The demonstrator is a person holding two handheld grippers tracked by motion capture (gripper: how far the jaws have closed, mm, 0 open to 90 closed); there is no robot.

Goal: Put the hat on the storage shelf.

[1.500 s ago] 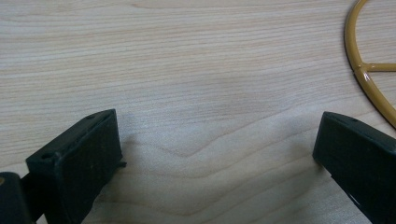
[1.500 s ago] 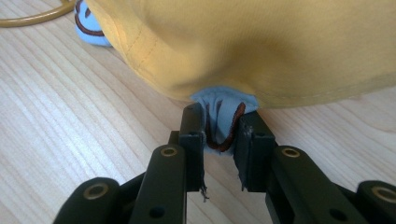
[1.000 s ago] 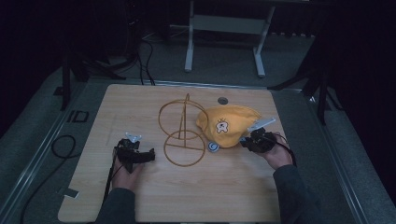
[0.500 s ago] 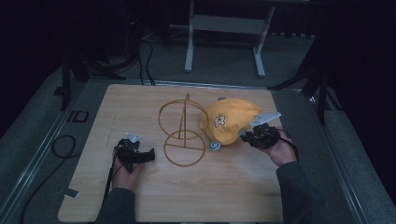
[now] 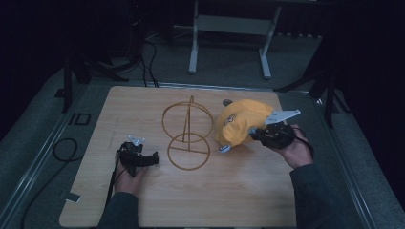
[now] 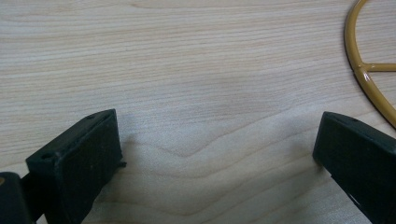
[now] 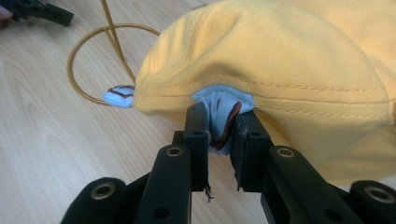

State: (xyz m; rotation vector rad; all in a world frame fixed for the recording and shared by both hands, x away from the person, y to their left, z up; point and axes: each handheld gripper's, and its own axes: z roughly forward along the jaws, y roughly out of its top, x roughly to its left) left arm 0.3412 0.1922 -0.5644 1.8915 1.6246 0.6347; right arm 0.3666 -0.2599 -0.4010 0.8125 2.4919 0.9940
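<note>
My right gripper (image 7: 220,135) had its jaws clamped on the yellow cap (image 5: 241,121). My left gripper (image 6: 217,154) rested with its jaws apart on the counter (image 5: 143,102).

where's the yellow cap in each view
High view: the cap sits right of centre, on the right gripper, beside the wire stand.
Left gripper view: no cap here; bare table between open jaws, with the stand's base ring at the right edge.
Right gripper view: the cap covers the upper right, its blue edge pinched between the jaws.
Shared landmark: the wire stand.
</note>
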